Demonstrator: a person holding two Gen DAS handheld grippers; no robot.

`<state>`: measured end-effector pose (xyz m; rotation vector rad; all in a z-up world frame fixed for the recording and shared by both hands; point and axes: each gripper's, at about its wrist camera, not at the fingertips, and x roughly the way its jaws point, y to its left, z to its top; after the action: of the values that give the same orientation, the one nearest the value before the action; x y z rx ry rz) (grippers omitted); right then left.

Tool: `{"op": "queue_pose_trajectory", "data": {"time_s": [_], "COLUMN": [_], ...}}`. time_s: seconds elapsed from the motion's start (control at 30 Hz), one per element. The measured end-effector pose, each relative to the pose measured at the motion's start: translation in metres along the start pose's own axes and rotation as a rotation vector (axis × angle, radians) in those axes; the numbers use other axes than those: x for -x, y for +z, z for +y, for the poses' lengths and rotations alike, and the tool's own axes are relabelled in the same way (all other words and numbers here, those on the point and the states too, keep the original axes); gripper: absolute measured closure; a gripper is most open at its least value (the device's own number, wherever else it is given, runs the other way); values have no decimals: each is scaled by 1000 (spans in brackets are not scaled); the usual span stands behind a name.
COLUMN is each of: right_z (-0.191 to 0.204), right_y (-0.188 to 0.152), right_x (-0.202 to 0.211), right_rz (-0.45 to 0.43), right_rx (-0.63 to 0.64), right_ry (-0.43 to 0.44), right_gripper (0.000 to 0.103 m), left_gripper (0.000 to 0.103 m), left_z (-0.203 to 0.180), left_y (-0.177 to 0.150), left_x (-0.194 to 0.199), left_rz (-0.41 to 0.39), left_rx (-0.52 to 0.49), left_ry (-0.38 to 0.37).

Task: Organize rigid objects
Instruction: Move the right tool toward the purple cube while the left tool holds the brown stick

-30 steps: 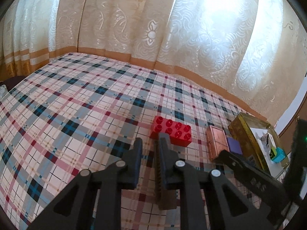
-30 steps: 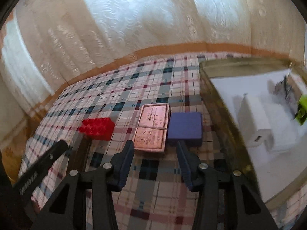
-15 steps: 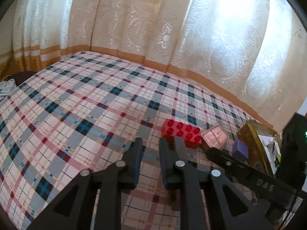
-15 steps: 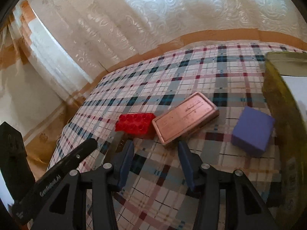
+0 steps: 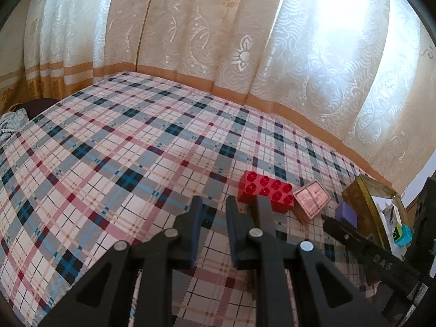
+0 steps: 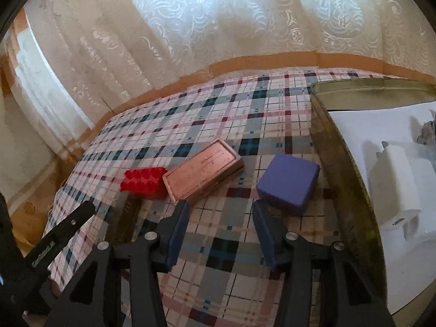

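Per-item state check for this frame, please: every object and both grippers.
red brick: studs up, on cloth
copper tin: closed, lying flat
purple block: flat, outside tray
tray: holds white charger
left gripper: shut, empty
right gripper: open, empty

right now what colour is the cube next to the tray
Purple cube, clearest in the right wrist view, beside the tray.

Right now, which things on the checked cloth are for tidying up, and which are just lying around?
For the tidying:
- red building brick
- copper-coloured flat tin
- purple block
- gold tray, already holding a white charger
- right tongs, open and empty

Just lying around:
- cream curtains
- checked cloth
- bundle of fabric at its far edge
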<state>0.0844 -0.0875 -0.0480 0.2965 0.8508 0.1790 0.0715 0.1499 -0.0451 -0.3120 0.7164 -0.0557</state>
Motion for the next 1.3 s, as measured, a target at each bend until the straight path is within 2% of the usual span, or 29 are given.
{"op": "queue_pose_trajectory", "data": {"time_s": [0.13,0.2,0.27,0.37,0.43,0.53,0.6,0.83,0.93,1.0,1.07,1.17,1.3], "right_z": [0,6,9,6,3,-9,-11,-8,-10,-17,-23,-23,-20], "right_y": [-9,-19,-21,-15,-10,1,11,33,30,27,23,17,13], "right_x": [10,19,24,20,12,4,-2,-20,-19,-13,-8,5,16], "right_rz": [39,9,-24,-34,-23,-50,-64,-47,-27,-28,-29,-66,-91], "right_rx": [64,131,135,96,63,-67,-107,-85,-33,-29,-32,-27,20], "right_ry": [68,-1,-76,-108,-160,-248,-291,-335,-361,-344,-291,-174,-95], "right_gripper": [51,51,51,52,54,54,54,53,70,85,91,91,91], "left_gripper": [87,87,87,87,87,87,87,87,87,87,87,87,87], "left_z": [1,0,-2,-2,-3,-2,0,5,11,13,17,19,16], "left_y": [0,-1,-1,-1,-1,-1,-1,0,1,3,4,5,5], "left_x": [1,1,2,3,2,2,2,2,3,3,6,8,11], "left_rz": [3,8,2,-1,-1,-3,3,-2,-6,-10,-22,-35,-52], "left_rx": [3,-6,-19,-20,-18,-15,-10,8,25,42,72,92,75], "left_ry": [0,1,-1,-1,0,0,-1,-3,-19,-35,-89,-151,-158]}}
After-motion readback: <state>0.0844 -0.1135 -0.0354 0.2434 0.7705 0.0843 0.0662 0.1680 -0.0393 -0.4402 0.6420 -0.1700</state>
